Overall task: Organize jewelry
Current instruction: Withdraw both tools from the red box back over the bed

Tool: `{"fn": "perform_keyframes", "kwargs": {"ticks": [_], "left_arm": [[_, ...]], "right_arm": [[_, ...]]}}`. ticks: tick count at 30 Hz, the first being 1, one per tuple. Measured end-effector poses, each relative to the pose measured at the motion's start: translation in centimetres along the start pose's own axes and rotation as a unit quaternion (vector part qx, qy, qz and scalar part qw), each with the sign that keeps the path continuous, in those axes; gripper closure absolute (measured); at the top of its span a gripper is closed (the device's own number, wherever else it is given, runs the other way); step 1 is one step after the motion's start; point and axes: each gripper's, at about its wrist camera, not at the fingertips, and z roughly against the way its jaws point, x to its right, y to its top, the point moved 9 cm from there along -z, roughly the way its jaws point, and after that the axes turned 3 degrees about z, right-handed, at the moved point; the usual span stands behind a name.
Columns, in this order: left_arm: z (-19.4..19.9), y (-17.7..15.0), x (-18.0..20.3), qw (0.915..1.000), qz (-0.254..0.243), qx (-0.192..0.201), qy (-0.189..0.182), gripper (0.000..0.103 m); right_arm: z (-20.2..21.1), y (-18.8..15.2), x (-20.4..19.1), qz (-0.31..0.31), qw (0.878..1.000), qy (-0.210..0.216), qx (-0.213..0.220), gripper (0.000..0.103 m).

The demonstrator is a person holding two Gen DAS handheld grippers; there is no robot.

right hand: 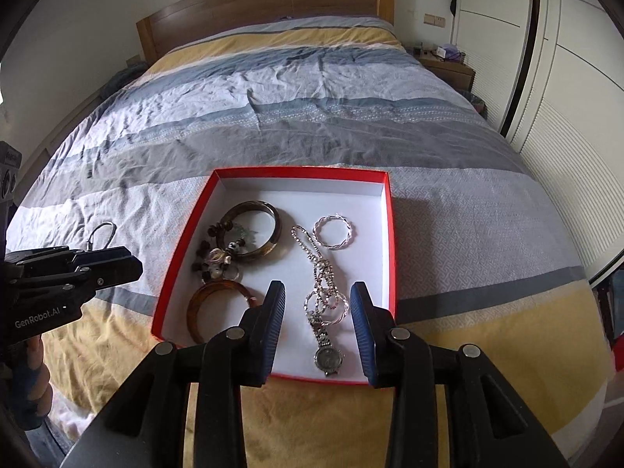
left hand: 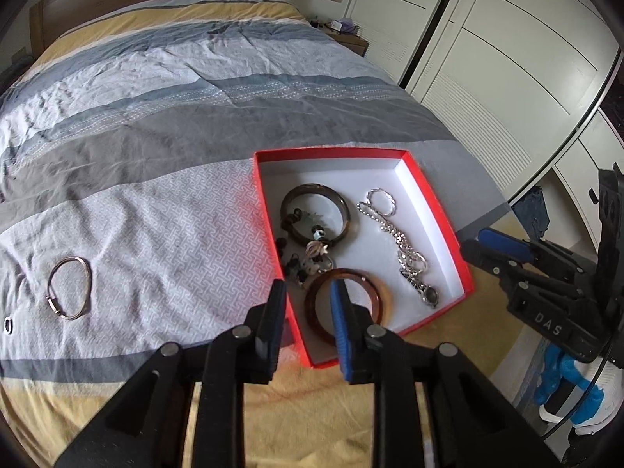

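Red-walled box (right hand: 391, 234) lies beneath both grippers, left gripper (left hand: 308, 292) and right gripper (right hand: 318, 292), each parted and empty. Next, the thin bangle (left hand: 70, 288), far left of the left gripper, probably needs fetching.

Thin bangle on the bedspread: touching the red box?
Apart. The left wrist view shows the thin bangle lying well left of the red box, with patterned bedspread between them.
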Motion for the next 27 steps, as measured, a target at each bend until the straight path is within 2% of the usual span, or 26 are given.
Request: {"fn": "perform_keyframes", "kwargs": {"ticks": [10, 14, 18, 27], "left_arm": [[10.9, -4.0, -4.7, 0.9949, 0.024, 0.062, 0.077, 0.08], [15.0, -5.8, -6.9, 0.9889, 0.038, 0.089, 0.113, 0.068], [18.8, -7.4, -8.4, 0.9817, 0.04, 0.12, 0.142, 0.067], [24.4, -10.3, -10.7, 0.9697, 0.049, 0.167, 0.172, 0.067]], "right_arm": [[7.6, -1.6, -6.5, 0.028, 0.999, 0.021, 0.03, 0.066], [10.1, -2.5, -8.9, 0.034, 0.998, 0.029, 0.04, 0.064], [12.2, -3.2, -11.3, 0.046, 0.997, 0.035, 0.05, 0.063], [14.8, -4.6, -15.8, 0.076, 0.995, 0.042, 0.054, 0.062]]}}
